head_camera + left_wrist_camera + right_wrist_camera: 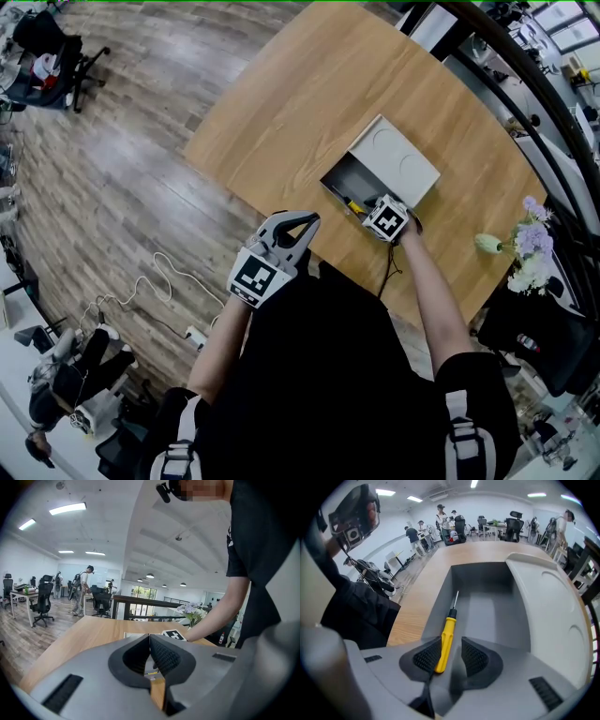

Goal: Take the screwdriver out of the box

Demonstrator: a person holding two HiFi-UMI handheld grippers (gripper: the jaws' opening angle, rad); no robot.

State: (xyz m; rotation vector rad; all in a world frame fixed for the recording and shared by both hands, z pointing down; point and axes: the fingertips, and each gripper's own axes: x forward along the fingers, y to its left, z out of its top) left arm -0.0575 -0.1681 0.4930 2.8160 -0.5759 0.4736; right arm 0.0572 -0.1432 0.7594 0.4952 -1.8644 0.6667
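An open grey box (343, 175) sits on the wooden table (281, 103), its white lid (396, 159) folded back to the right. Inside lies a screwdriver (447, 631) with a yellow handle and thin metal shaft, also seen in the head view as the screwdriver (354, 203) by the box's near wall. My right gripper (451, 642) is lowered into the box (487, 576), open, with the handle's end between its pads and resting against the left one. My left gripper (308, 221) is held near the person's body, off the table's near edge, shut on nothing.
A vase of pale flowers (527, 240) stands at the table's right end. A black cable (386, 269) hangs from the right gripper. Beyond the table's left edge are wood floor, a white cord (141, 291) and an office chair (52, 52). A dark railing (525, 89) runs behind the table.
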